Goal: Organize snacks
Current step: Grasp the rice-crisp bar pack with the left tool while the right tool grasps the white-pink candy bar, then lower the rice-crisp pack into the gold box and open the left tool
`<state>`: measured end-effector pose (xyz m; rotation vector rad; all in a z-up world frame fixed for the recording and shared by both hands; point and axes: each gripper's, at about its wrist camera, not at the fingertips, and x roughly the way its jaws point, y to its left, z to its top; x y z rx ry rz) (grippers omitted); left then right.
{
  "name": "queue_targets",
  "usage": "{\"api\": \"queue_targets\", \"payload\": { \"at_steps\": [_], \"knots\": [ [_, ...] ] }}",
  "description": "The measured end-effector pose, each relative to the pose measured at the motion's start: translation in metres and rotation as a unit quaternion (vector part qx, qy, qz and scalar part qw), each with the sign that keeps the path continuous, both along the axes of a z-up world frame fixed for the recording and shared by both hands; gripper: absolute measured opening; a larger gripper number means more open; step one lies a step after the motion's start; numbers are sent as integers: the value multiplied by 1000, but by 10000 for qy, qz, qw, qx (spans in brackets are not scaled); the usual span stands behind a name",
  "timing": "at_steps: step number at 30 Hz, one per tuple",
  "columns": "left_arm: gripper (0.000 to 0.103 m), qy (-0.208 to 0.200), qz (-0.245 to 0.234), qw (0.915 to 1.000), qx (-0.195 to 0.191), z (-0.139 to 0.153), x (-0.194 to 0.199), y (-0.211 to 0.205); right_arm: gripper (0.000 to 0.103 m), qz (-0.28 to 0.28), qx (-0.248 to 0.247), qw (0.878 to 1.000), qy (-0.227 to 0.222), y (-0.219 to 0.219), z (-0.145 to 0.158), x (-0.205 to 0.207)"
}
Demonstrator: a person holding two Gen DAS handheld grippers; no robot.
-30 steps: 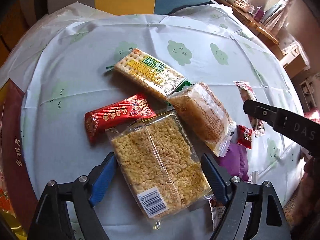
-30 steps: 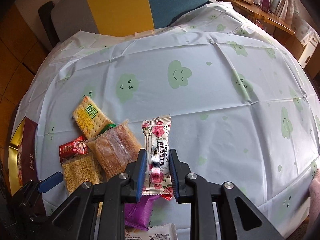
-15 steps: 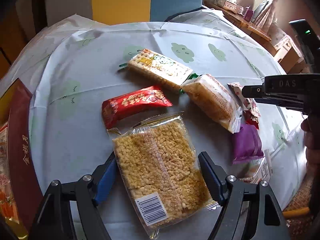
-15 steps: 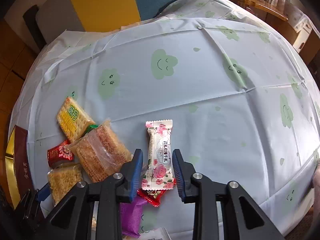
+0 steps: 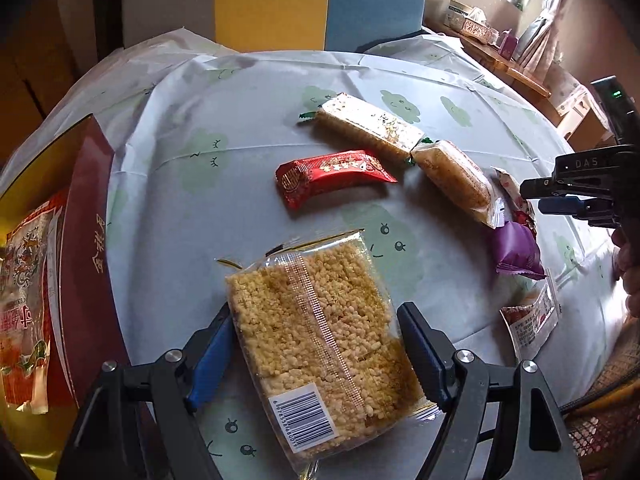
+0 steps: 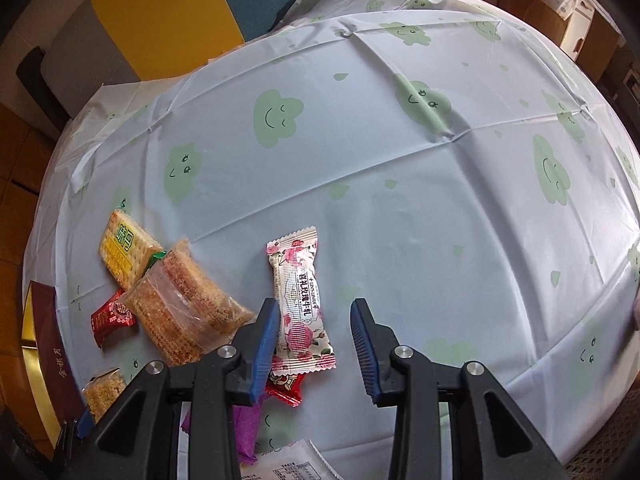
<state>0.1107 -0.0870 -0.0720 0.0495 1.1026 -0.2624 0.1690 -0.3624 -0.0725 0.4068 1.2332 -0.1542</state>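
My left gripper (image 5: 316, 348) is shut on the puffed rice cake pack (image 5: 320, 344) and holds it low over the table, near the maroon gift box (image 5: 80, 248). My right gripper (image 6: 316, 340) is open, its left finger beside the rose-print candy bar (image 6: 300, 300), which lies loose on the tablecloth. A red snack packet (image 5: 332, 176), a yellow cracker pack (image 5: 368, 124), a clear-wrapped golden cake (image 5: 456, 180) and a purple packet (image 5: 516, 248) lie in a cluster. The cake (image 6: 180, 308) and crackers (image 6: 124, 248) also show in the right wrist view.
The round table wears a pale cloth with green clouds (image 6: 400, 160). The maroon and gold box (image 6: 44, 360) stands at the left edge and holds a printed snack bag (image 5: 24, 300). A clear packet (image 5: 528, 320) lies near the front edge. A yellow-blue chair (image 5: 320, 4) stands behind.
My right gripper has opened and let the rose-print candy bar down onto the cloth. My left gripper has drawn the rice cake pack back and to the left, away from the cluster.
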Motion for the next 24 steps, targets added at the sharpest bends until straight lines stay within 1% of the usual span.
{"api": "queue_targets", "payload": {
  "at_steps": [3,8,11,13,15,17,19,22,24],
  "knots": [
    [80,-28,7,10000,14,0,-2,0,37,-69,-139,9998,-81,-4,5,-7],
    [80,-108,-64,9999,7,0,-7,3,37,12,100,9999,-98,-2,1,-11],
    [80,-146,-57,9999,4,1,-11,5,37,83,5,9999,-90,2,-4,-6],
    [79,-189,-49,9998,7,1,-14,6,37,126,-88,9999,-46,5,-10,1],
    [78,-228,-37,9997,-14,2,-16,9,36,231,-266,9993,-118,9,-10,3],
    [76,-253,8,9997,-66,4,-18,12,29,357,-524,9980,-72,13,-11,3],
    [75,-288,-22,9996,-75,6,-21,12,29,462,-748,9961,-71,18,-11,2],
    [75,-462,-122,9989,-8,11,-28,11,29,494,-795,9956,-58,18,-12,1],
    [75,-478,-120,9987,-93,15,-29,13,29,521,-804,9954,-49,18,-12,1]
  ]
}}
